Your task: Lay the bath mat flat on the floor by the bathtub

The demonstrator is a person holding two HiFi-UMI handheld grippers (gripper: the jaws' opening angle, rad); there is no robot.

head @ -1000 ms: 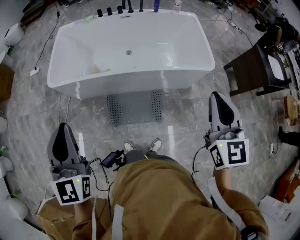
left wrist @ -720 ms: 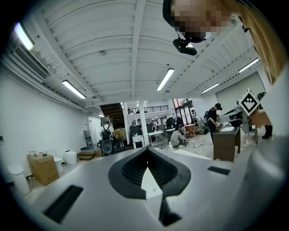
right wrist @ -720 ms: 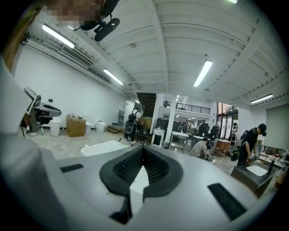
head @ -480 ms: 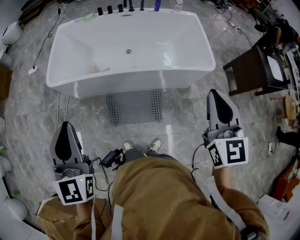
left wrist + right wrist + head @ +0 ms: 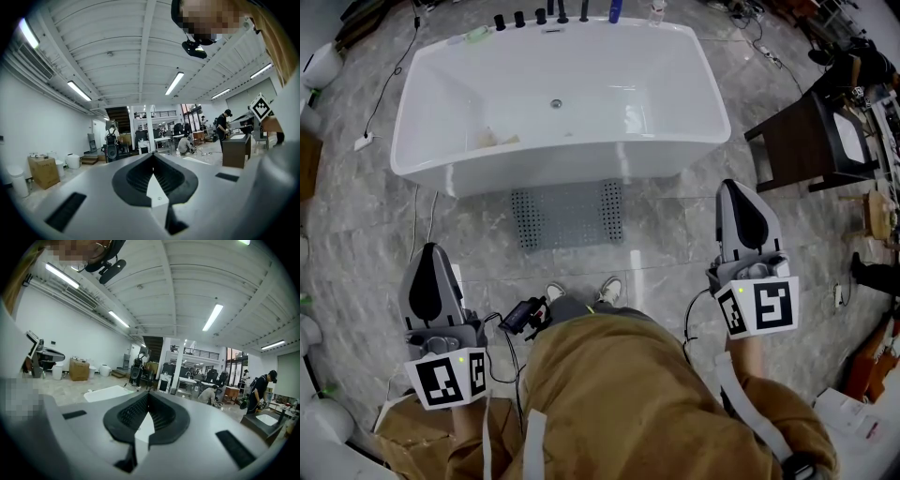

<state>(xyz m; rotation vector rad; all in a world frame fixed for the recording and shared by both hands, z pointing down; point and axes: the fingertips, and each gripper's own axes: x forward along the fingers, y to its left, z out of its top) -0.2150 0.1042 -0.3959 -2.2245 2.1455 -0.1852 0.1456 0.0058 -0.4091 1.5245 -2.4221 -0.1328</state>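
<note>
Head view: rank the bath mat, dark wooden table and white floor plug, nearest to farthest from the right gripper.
1. dark wooden table, just ahead and right of the right gripper.
2. bath mat, to its left, against the bathtub.
3. white plug, on the far left floor.

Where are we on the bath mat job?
Done, it seems: the bath mat lies flat on the floor right in front of the bathtub, with no fold visible. In hand: nothing. The left gripper and the right gripper are both shut and empty, held up on either side of the person, clear of the mat. Left: nothing obvious.
</note>
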